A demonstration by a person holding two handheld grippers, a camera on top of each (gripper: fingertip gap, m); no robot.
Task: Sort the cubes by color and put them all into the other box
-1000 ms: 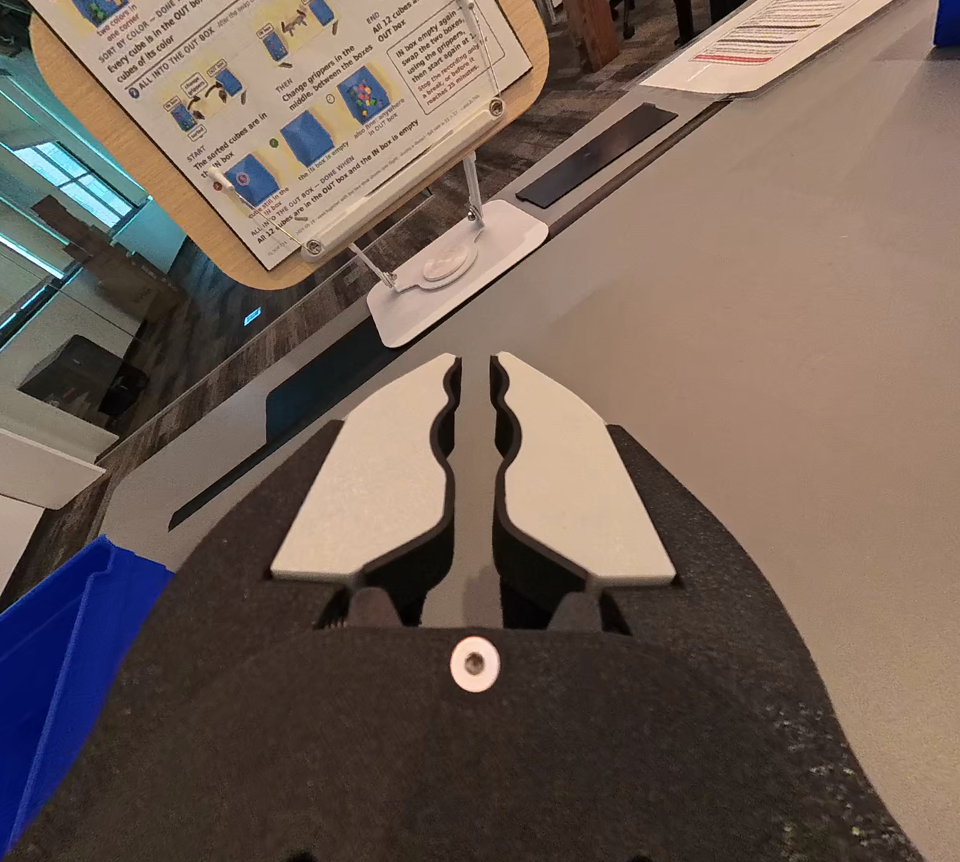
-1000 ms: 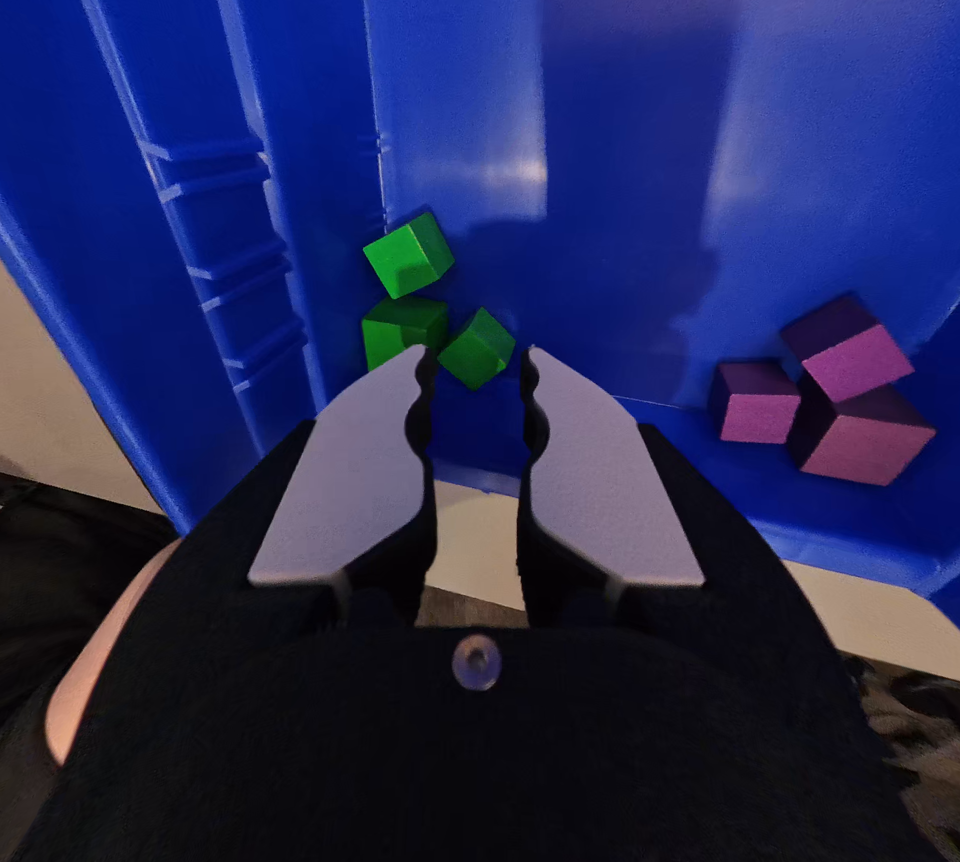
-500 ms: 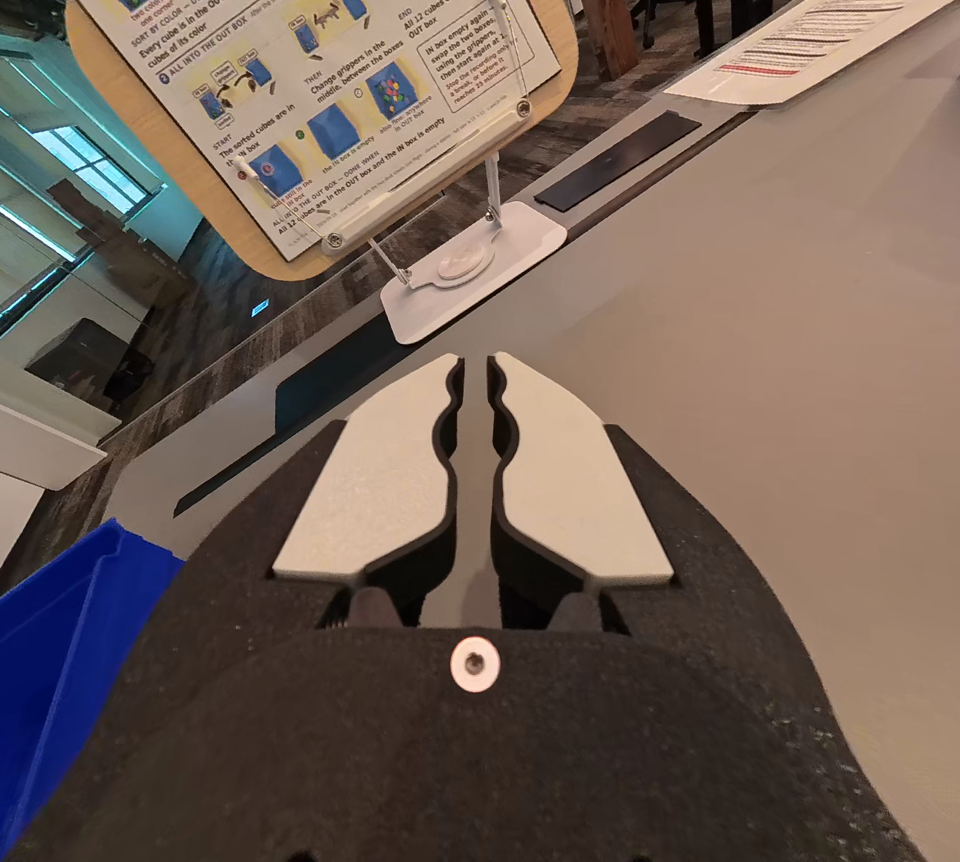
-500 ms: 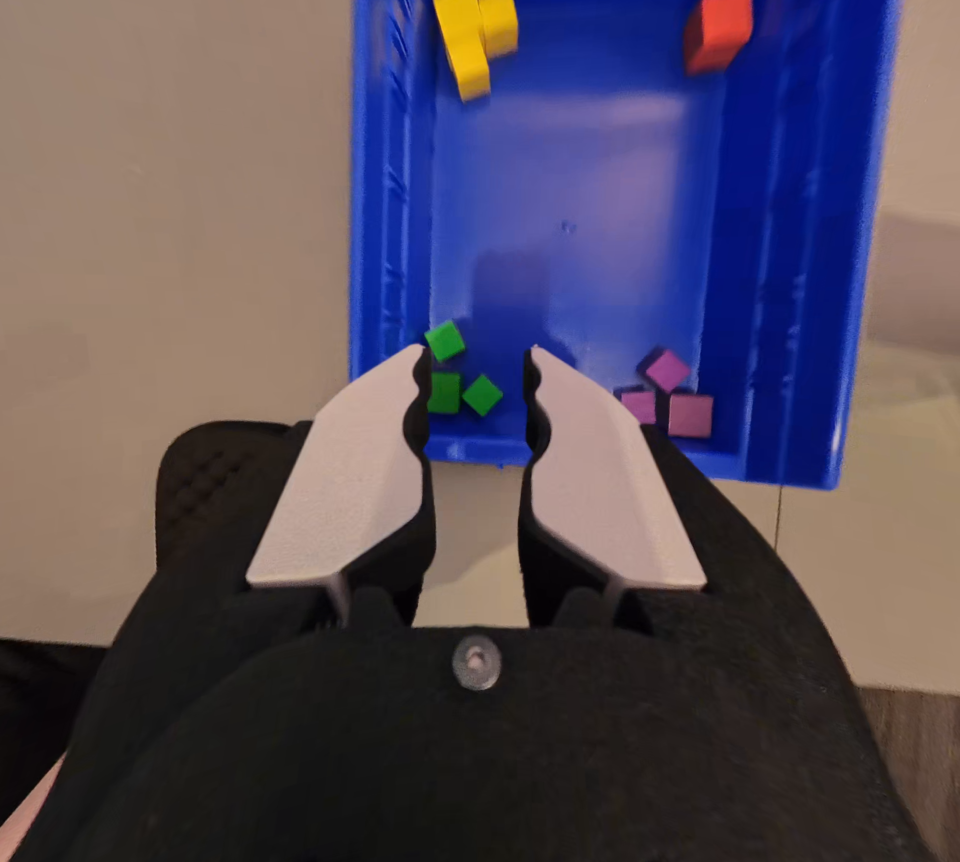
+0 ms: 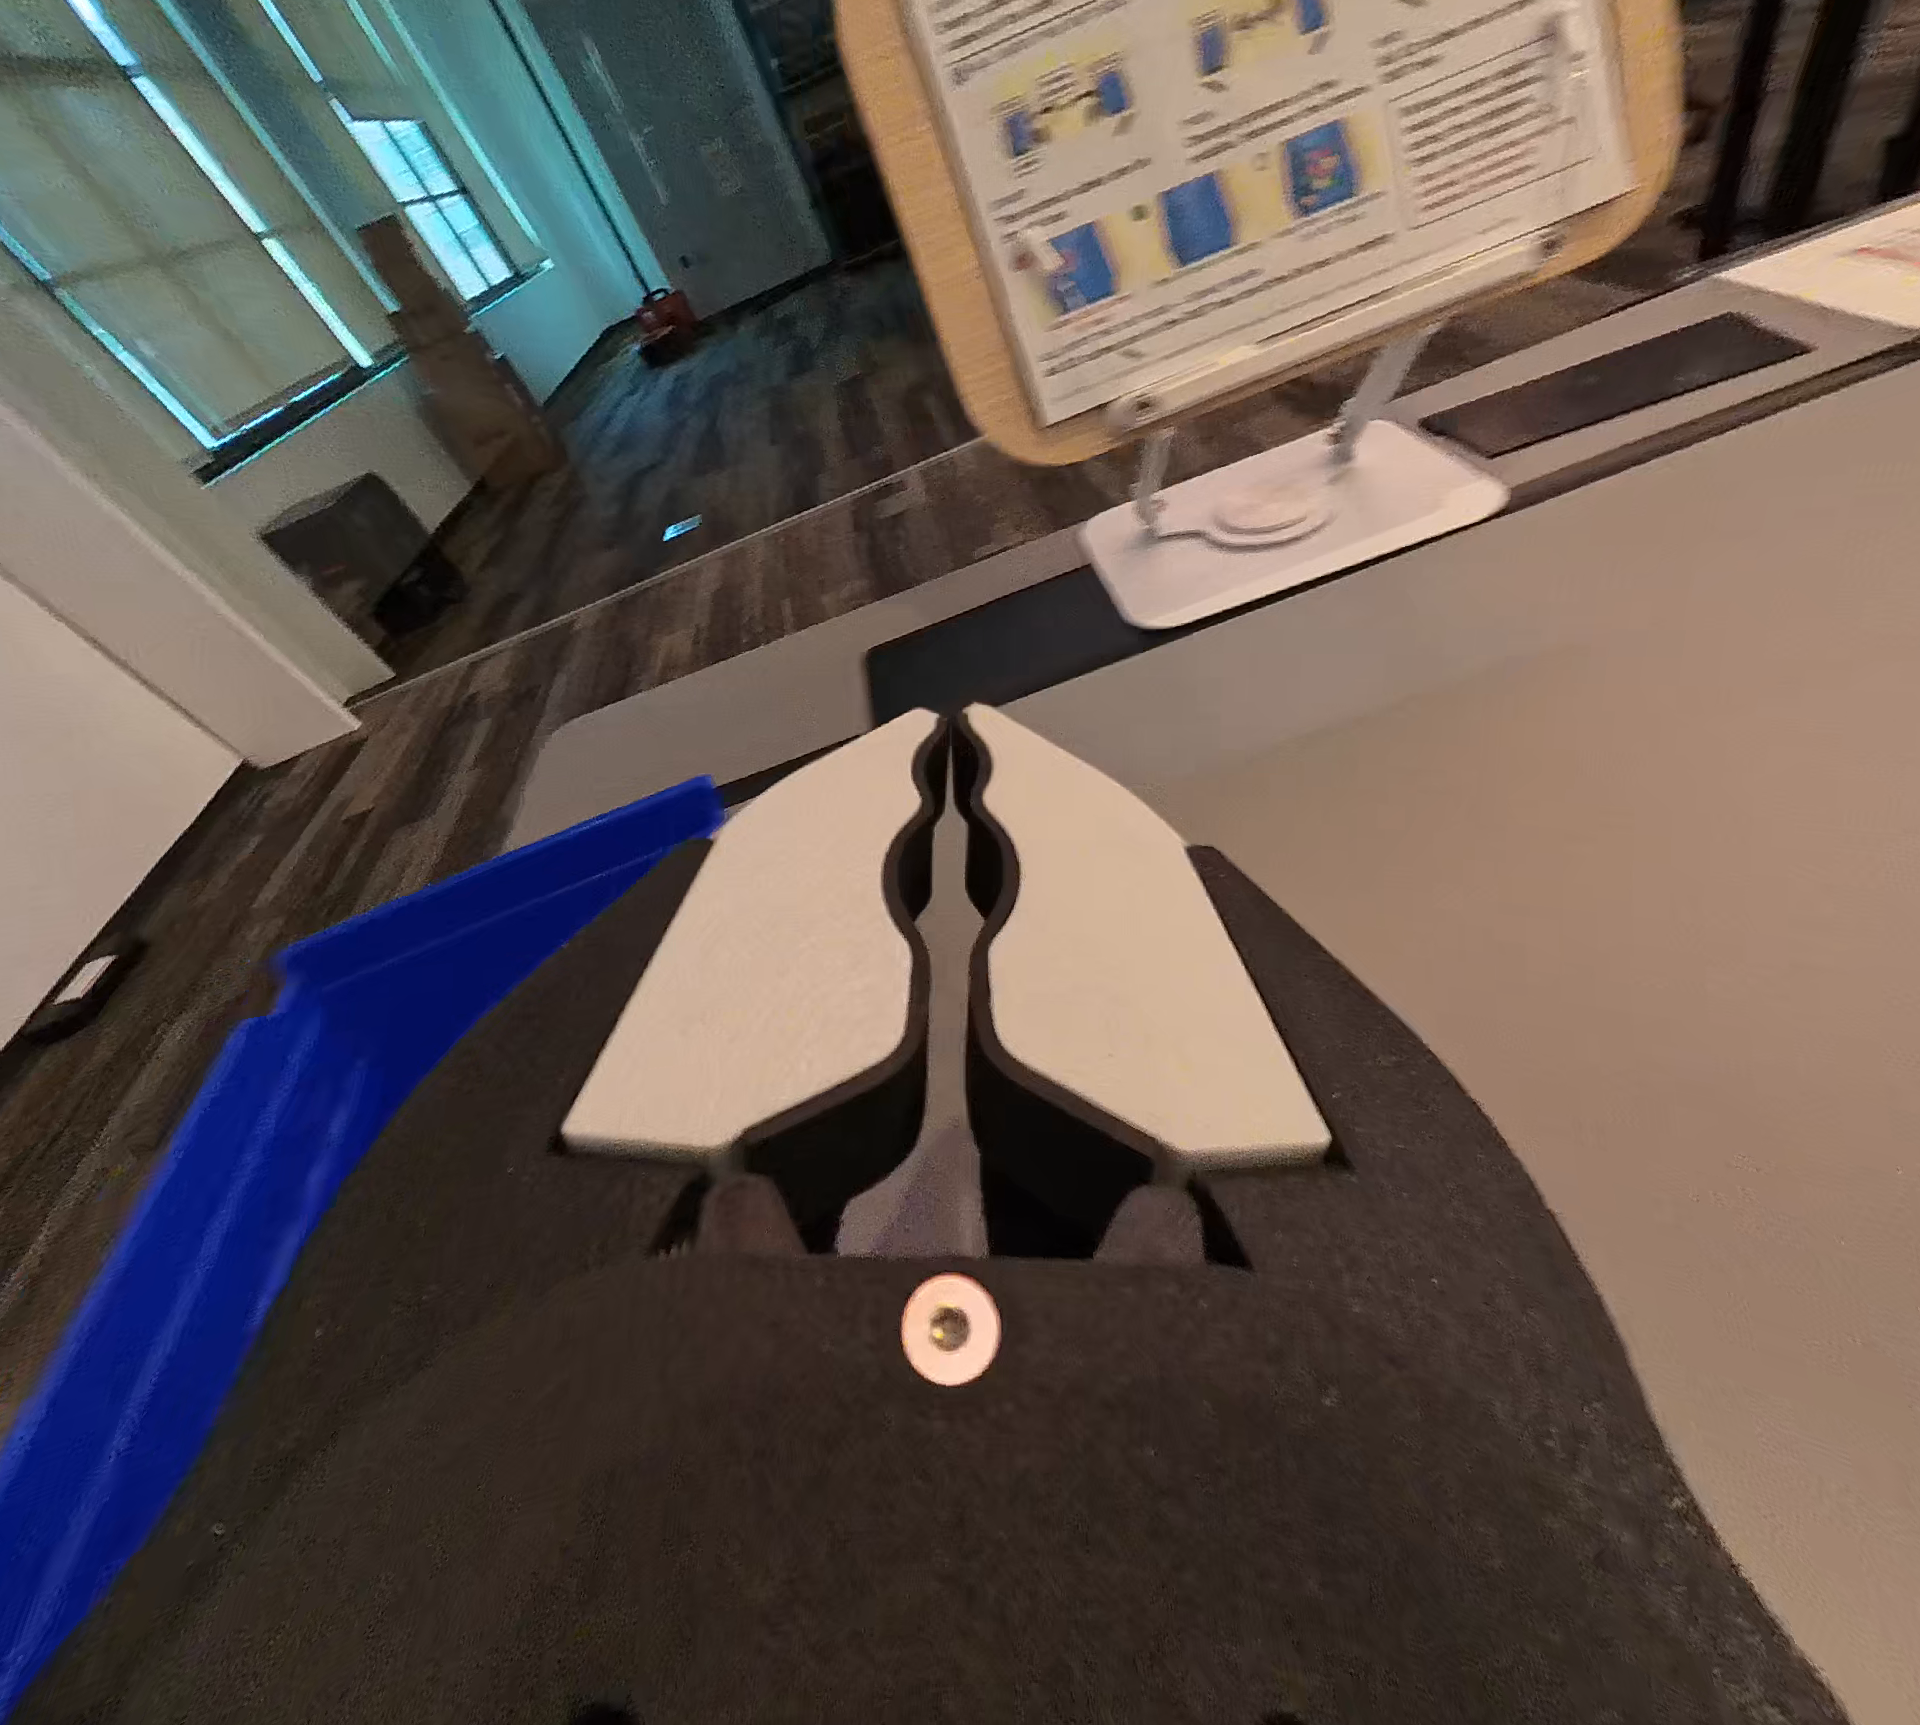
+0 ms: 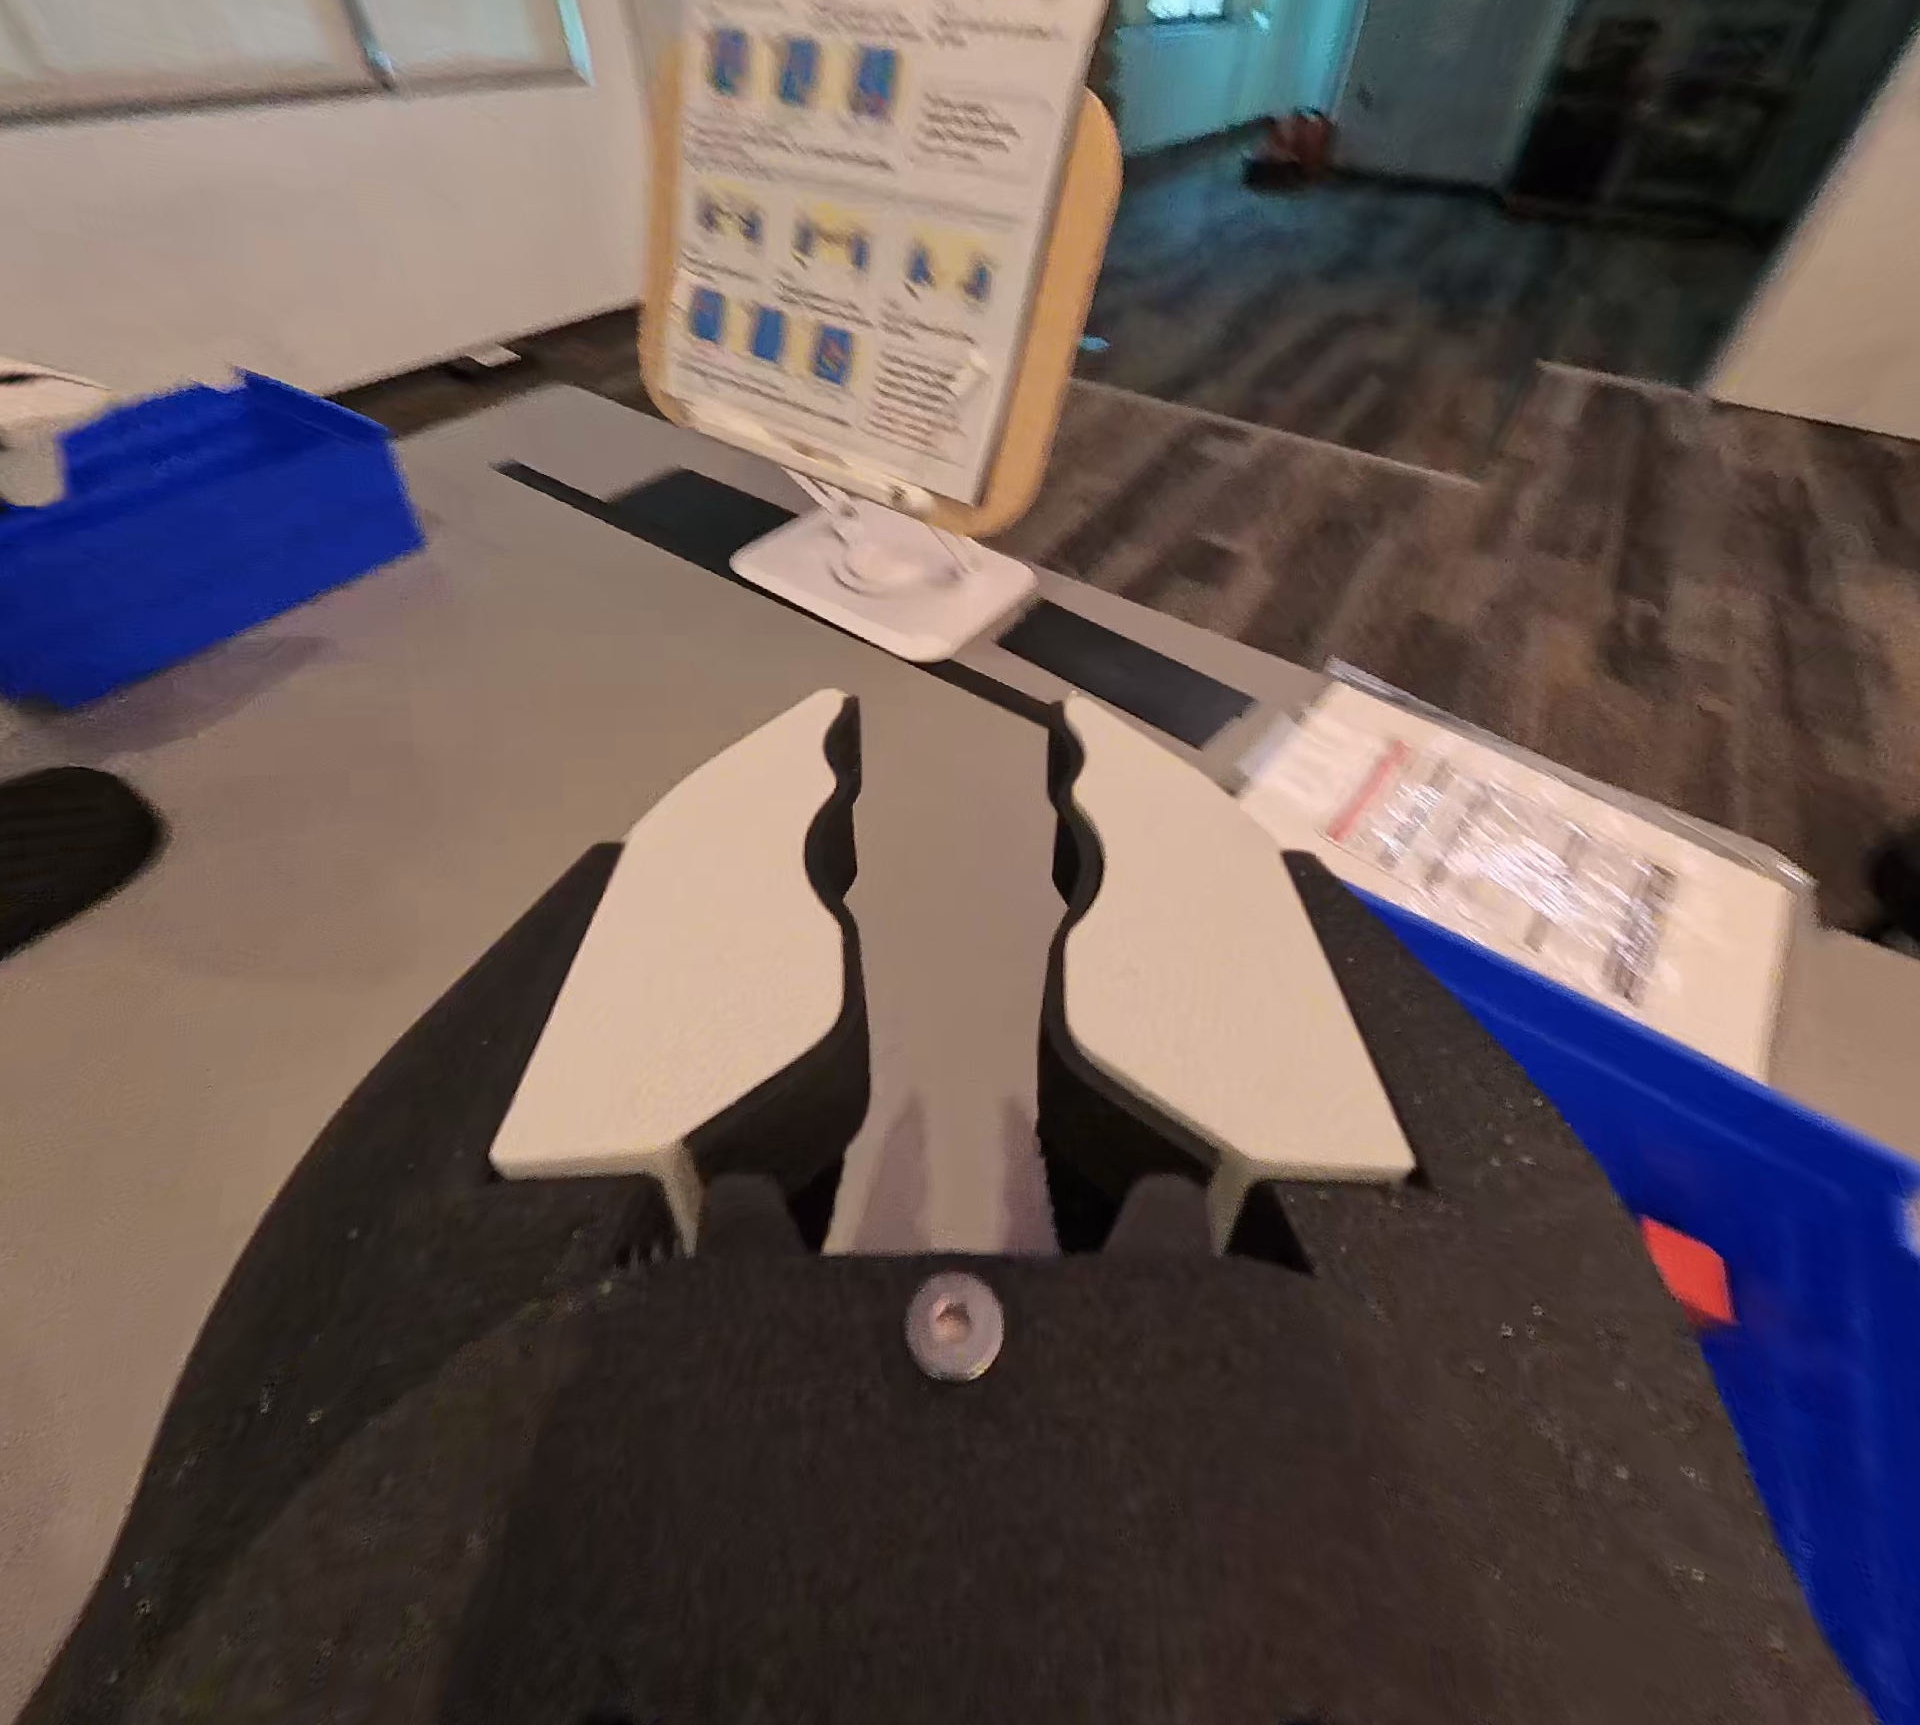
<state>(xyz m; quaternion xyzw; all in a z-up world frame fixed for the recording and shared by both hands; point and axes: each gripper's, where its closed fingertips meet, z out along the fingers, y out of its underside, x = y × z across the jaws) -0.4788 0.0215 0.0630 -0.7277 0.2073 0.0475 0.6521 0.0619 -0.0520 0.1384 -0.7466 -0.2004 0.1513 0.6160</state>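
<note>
- Cubes are hard to see now: only one red cube (image 6: 1691, 1286) shows, at about 4 o'clock in the right wrist view, inside the blue box (image 6: 1662, 1145) next to the right gripper (image 6: 953, 719).
- At 9 o'clock in that view sits a second blue box (image 6: 197, 522), far across the grey table (image 6: 416, 792). I cannot see inside it.
- I think the sorting is done. Moving the cubes into the other box looks not yet begun.
- Left gripper (image 5: 953, 725): its tongs are pressed together on nothing. Half a second ago a thin gap showed. A blue box wall (image 5: 312, 1104) sits at 8 o'clock.
- Right gripper: tongs spread and empty.
- Half a second ago the right camera looked down at sorted cubes. Now it faces the picture board (image 6: 883, 148) at 12 o'clock.
</note>
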